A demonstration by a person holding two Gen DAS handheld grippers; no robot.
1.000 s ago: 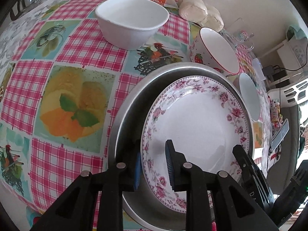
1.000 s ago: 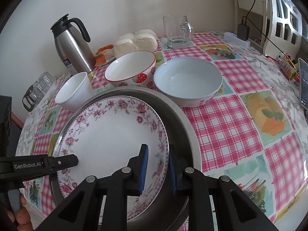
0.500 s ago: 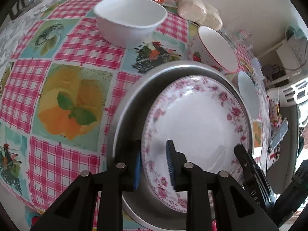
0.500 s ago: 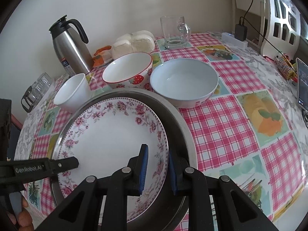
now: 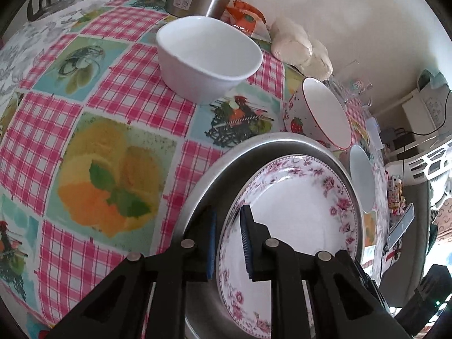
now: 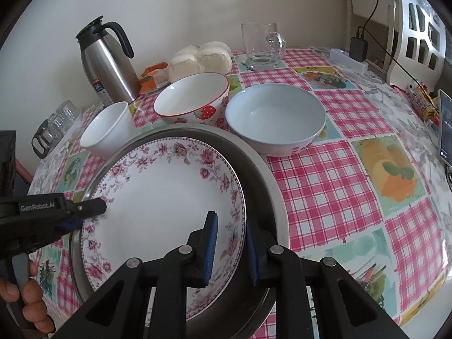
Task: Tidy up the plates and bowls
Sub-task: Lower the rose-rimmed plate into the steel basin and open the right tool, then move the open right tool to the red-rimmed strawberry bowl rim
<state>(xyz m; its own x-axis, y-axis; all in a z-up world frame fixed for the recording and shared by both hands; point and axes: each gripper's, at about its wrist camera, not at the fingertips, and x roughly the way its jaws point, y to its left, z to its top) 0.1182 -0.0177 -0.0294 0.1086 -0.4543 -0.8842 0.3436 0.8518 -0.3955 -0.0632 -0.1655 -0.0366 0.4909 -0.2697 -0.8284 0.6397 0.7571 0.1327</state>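
A floral-rimmed white plate (image 5: 296,212) (image 6: 163,197) lies in a round metal tray (image 5: 214,175) (image 6: 262,175) on the checked tablecloth. My left gripper (image 5: 227,243) (image 6: 84,214) straddles the plate's near-left rim, its jaws closing onto it. On the opposite rim, my right gripper (image 6: 230,243) is shut on the plate. Behind the tray stand a small white bowl (image 5: 209,56) (image 6: 108,131), a strawberry-patterned bowl (image 5: 325,113) (image 6: 192,99) and a wide pale bowl (image 5: 361,178) (image 6: 275,115).
Along the wall are a steel thermos (image 6: 104,62), a bag of buns (image 6: 200,59) and a glass mug (image 6: 261,45). A rack of glasses (image 6: 53,124) sits at the left edge and a phone (image 6: 445,130) at the right. A person's hand (image 6: 28,305) holds the left gripper.
The left gripper has shifted a little along the plate's rim and its jaws have narrowed on it. The right gripper and the plate have stayed put.
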